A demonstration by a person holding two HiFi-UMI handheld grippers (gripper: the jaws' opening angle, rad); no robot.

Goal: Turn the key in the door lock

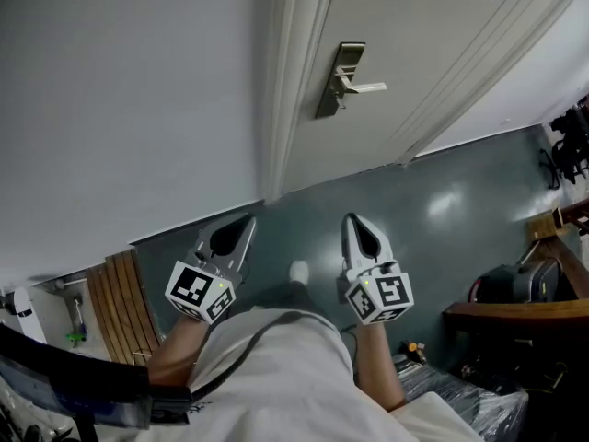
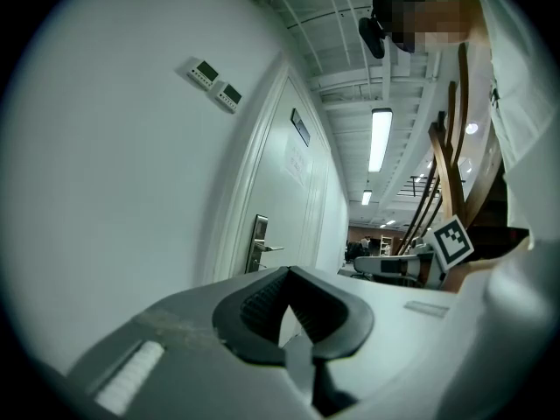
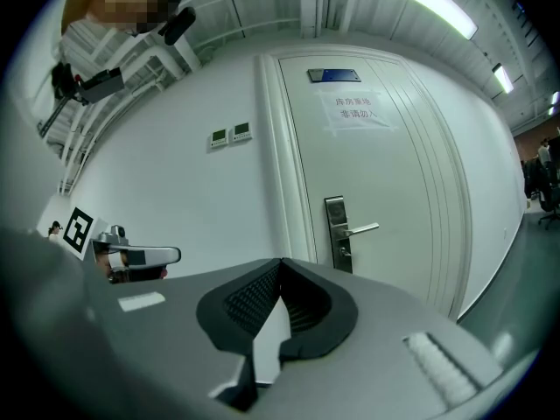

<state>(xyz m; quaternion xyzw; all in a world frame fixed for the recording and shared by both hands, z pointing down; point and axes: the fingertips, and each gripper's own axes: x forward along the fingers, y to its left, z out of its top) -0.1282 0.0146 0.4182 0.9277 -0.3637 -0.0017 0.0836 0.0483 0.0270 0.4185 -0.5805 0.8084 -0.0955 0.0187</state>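
Note:
The white door point(image 1: 433, 44) stands shut ahead, with a steel lock plate point(image 1: 342, 79) and a lever handle point(image 1: 364, 87) that points right. In the right gripper view the lock plate point(image 3: 338, 233) shows a small dark spot under the lever; I cannot tell whether a key is in it. My left gripper point(image 1: 245, 223) and right gripper point(image 1: 351, 221) are held side by side, well short of the door, both pointing at it. Each is shut with nothing between its jaws. The left gripper view shows its tips point(image 2: 287, 270) and the lock plate point(image 2: 258, 243) beyond; the right gripper's tips point(image 3: 280, 262) sit left of the lock.
A white wall point(image 1: 129, 99) runs left of the door frame, with two small control panels point(image 3: 230, 135) on it. A paper notice point(image 3: 357, 108) hangs on the door. Wooden slats point(image 1: 120, 304) lie at lower left; a wooden bench point(image 1: 515, 311) and a dark bag point(image 1: 512, 282) stand at right.

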